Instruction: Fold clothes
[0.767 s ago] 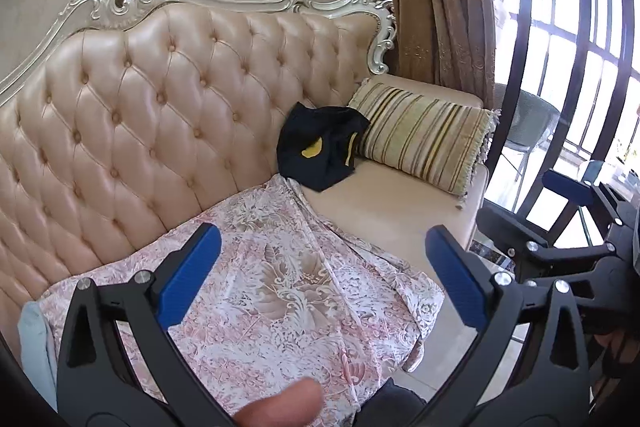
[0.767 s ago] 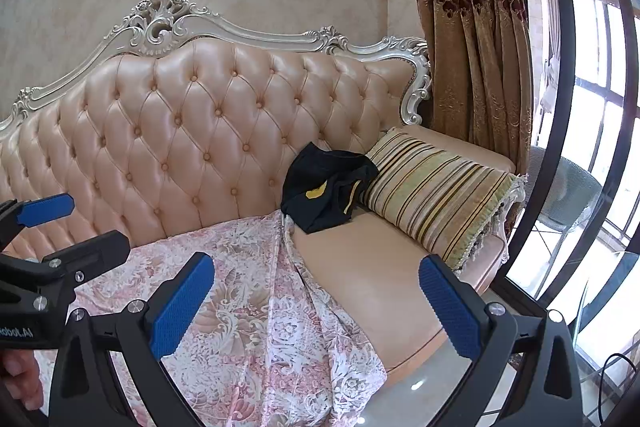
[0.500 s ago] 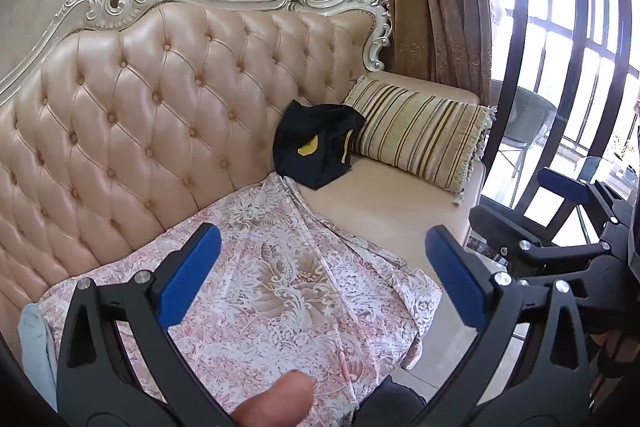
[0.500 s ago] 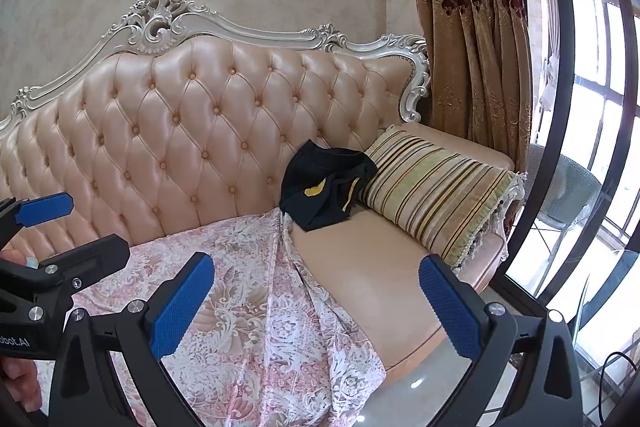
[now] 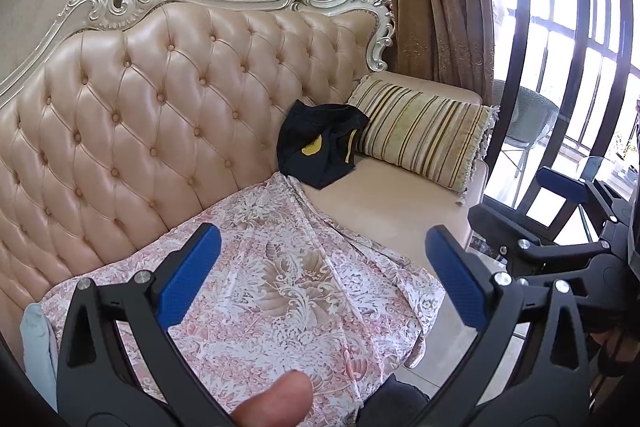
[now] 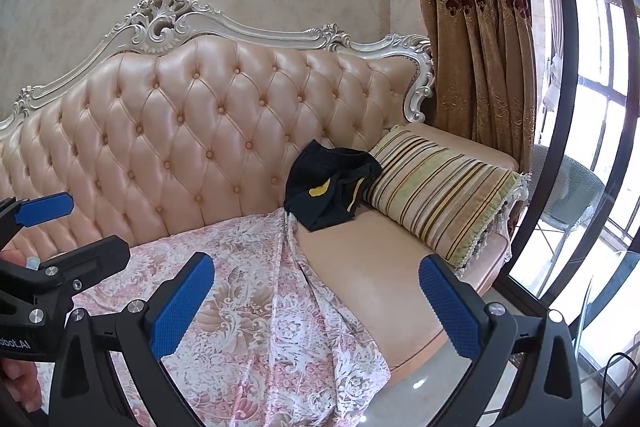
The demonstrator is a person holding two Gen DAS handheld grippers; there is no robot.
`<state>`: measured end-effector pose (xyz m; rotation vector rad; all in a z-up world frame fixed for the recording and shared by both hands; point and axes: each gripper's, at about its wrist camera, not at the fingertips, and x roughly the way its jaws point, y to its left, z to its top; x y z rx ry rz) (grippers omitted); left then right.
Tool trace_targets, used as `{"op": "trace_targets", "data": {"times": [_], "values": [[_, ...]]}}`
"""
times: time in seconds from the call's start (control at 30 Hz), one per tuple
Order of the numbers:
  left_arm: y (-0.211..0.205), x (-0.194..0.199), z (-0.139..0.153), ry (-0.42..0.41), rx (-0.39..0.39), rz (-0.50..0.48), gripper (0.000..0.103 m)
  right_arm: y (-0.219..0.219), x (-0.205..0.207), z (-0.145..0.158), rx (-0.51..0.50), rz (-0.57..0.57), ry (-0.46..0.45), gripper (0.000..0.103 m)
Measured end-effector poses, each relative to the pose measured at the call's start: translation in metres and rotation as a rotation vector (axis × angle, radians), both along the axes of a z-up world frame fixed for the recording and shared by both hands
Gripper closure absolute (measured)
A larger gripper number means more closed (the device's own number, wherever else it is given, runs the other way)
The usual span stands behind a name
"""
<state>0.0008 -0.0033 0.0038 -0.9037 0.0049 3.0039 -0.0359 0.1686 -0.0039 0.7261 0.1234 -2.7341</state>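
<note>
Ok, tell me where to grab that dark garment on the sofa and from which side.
Take the dark garment by its lower front edge, coming from the open seat side. It slumps crumpled against the sofa backrest with the striped cushion beside it, so that edge looks the freest.

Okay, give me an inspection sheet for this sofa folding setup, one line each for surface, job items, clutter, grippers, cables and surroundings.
Surface: tufted beige sofa, seat partly bare.
Job's things: pink floral cloth spread over the seat, its edge hanging off the front; crumpled black garment with yellow marks leaning on the backrest.
Clutter: striped cushion beside the black garment; pale blue fabric at the left edge of the left wrist view.
Grippers: left gripper open above the floral cloth, holding nothing; right gripper open, holding nothing.
Cables: thin dark cable on the floor at lower right.
Surroundings: brown patterned curtain, large window, chair outside.
</note>
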Motion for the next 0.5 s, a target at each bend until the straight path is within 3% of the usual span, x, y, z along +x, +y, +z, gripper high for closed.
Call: {"op": "trace_targets", "data": {"times": [0.5], "values": [[0.0034, 0.0036, 0.0003, 0.003, -0.001, -0.008, 0.001, -0.0048, 0.0037, 0.0008, 0.005, -0.004, 0.006, 0.000]]}}
